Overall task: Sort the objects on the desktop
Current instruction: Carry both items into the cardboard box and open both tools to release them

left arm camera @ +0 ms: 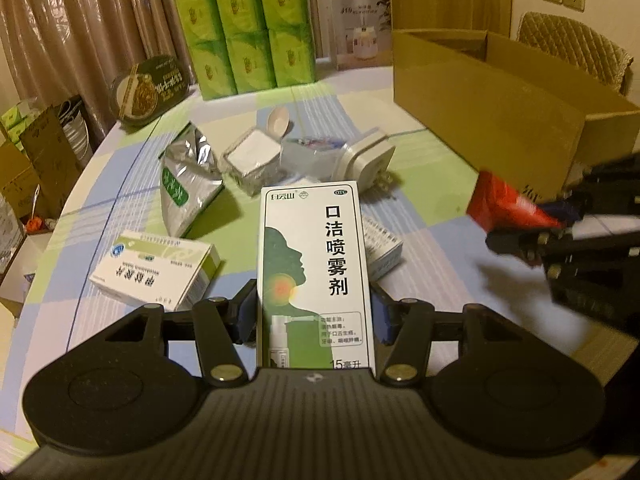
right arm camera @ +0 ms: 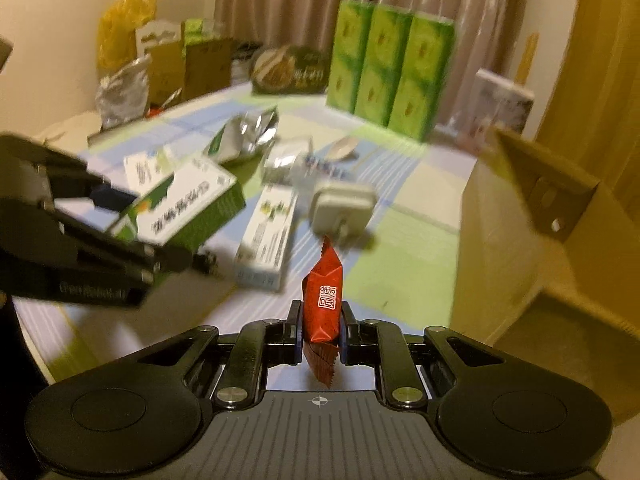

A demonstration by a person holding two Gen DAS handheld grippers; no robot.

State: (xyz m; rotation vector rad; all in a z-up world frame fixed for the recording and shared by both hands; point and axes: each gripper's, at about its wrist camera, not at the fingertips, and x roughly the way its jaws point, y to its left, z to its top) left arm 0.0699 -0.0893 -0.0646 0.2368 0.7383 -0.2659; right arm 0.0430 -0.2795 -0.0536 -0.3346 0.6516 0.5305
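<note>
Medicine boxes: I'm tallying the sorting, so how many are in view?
3. A spray box clamped in the left gripper; a white box on the table to its left; a third box half hidden behind its right side. The carton could hide more.

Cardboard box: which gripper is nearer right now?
Right. The right gripper, shut on a red snack packet, sits just beside the cardboard box. The left gripper, holding a spray box, is farther out over the table.
</note>
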